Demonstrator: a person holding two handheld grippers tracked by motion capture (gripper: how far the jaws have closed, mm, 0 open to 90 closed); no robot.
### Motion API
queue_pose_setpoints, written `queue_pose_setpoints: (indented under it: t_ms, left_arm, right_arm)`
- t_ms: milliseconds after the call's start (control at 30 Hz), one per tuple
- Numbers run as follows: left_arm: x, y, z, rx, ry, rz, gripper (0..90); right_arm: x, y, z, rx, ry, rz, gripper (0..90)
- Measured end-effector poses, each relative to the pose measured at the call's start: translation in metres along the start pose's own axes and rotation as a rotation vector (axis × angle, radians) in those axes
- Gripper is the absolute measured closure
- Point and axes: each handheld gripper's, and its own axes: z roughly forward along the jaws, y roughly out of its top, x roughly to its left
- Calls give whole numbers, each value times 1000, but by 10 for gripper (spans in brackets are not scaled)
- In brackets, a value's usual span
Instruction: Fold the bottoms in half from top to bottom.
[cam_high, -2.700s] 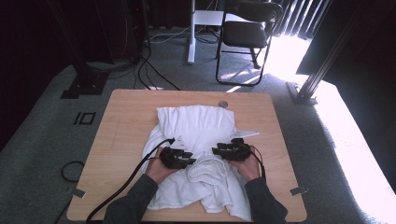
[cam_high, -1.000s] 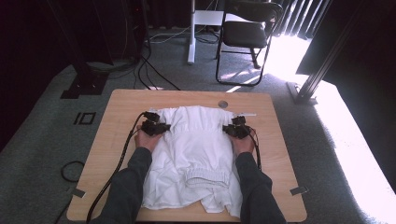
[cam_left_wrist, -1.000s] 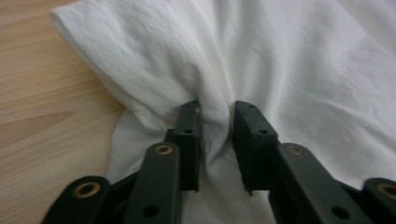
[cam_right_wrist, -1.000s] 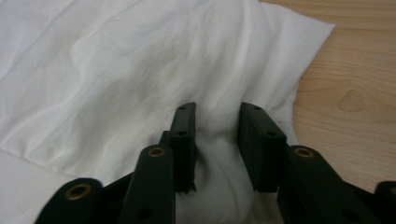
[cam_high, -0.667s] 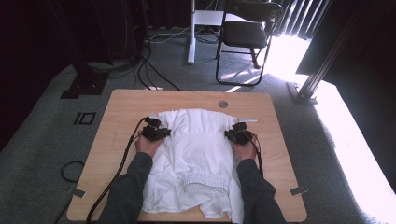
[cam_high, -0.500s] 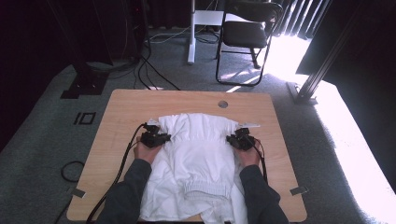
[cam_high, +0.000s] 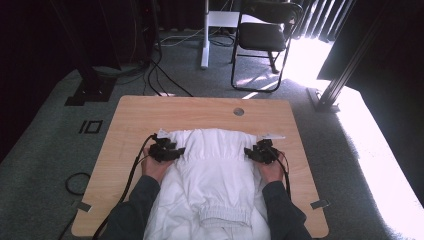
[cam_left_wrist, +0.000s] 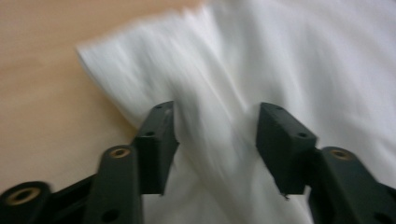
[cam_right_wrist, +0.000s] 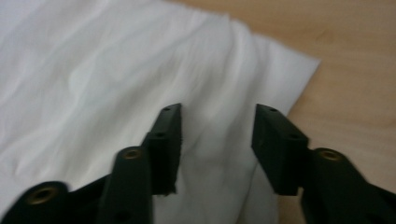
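One white garment, one table, two tools, parted.

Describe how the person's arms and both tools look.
Dark grey long sleeves cover both forearms. The left tool and right tool are matte black, each with two blocky, flat-faced jaws and brass-coloured pivot rivets. A black cable trails from each.

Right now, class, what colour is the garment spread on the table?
Plain white garment, no pattern; the high view shows it best against the light wooden table.
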Motion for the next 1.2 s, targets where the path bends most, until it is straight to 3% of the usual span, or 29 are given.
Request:
queue_pose_setpoints:
  t_ms: [67,133,267,400,467,567,667,800,933,1067,1200]
  left_arm:
    - [5,12,-1,-57,-4,-9,419]
    - [10,22,2,-85,-1,-33,377]
    - [20,30,23,-43,6,-66,342]
    - [31,23,41,10,22,-130,318]
    - [35,21,45,24,35,-140,308]
    - [38,21,47,41,62,-120,303]
    - [45,19,49,57,62,-124,295]
    - [44,22,50,86,60,-105,295]
    - [47,23,50,89,33,-109,296]
    - [46,23,50,99,-15,-87,296]
    - [44,23,50,101,-20,-84,297]
  right_arm:
    - [-5,11,2,-18,-10,17,417]
    - [-8,22,5,-45,-21,40,370]
    - [-14,39,20,-54,-4,80,298]
    - [-17,48,37,-18,-3,95,248]
    - [-17,49,46,9,9,100,225]
    - [-17,47,57,54,-19,94,218]
    - [-14,47,60,60,-48,77,225]
    - [-5,48,62,106,-137,-27,240]
    - [-5,47,62,96,-186,-17,237]
    - [-9,46,62,91,-172,-10,215]
    - [-9,47,62,95,-179,-7,219]
